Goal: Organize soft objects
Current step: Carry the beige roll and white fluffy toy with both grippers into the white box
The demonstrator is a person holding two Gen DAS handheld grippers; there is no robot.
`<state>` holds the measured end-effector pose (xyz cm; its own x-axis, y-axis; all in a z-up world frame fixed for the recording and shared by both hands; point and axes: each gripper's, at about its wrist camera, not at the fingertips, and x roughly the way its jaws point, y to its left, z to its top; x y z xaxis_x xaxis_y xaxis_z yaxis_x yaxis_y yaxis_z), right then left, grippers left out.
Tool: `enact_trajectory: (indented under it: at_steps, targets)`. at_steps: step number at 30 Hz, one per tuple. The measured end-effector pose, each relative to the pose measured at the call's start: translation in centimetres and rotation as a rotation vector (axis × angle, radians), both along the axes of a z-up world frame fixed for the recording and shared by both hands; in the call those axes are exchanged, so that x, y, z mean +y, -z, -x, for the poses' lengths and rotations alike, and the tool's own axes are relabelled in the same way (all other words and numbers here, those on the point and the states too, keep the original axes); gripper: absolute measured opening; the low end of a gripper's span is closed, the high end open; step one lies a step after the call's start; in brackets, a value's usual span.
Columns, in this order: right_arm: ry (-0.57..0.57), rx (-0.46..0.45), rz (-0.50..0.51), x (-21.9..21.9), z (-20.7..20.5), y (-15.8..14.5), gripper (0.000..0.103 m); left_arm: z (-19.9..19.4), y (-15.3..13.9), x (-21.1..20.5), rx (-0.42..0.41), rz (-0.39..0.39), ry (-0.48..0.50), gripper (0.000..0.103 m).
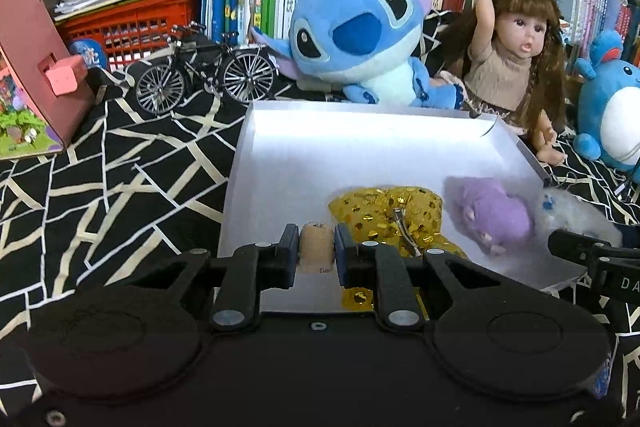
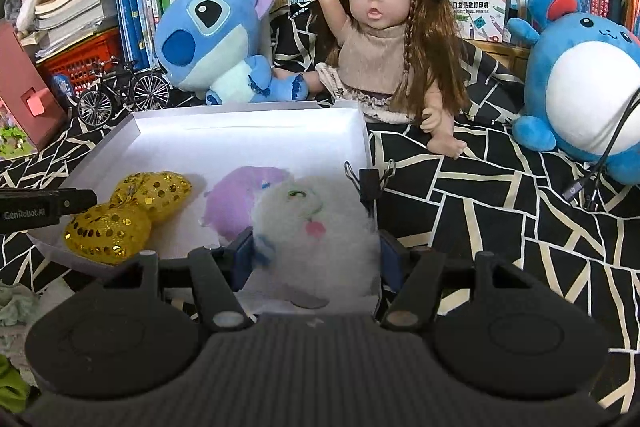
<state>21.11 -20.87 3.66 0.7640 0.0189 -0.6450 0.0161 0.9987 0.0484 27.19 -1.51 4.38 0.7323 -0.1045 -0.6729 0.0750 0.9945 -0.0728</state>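
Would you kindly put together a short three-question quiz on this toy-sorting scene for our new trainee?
1. True or false: the left tongs are shut on a small tan cylinder.
2. Multiple choice: which toy sits between the fingers of the right tongs? A) gold sequin bow B) white fluffy toy C) purple plush
3. Fill in: a black ____ is clipped to the right wall of the white tray.

Key
1. True.
2. B; whether the tongs actually squeeze it cannot be told.
3. Binder clip.
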Motion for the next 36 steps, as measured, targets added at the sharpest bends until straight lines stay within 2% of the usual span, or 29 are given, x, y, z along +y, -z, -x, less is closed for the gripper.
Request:
enact_trajectory:
  at_steps: [12,36]
  targets:
    - [-0.029,0.023,0.005,0.6,-0.6,0.3,0.054,-0.8,1.1,-0.3,0.042,0.001,0.009,0.018]
    - [-0.052,0.042,0.004,1.5,-1.2,1.0,0.053,-1.3,1.9,-0.4,0.081,0.004,0.019,0.019]
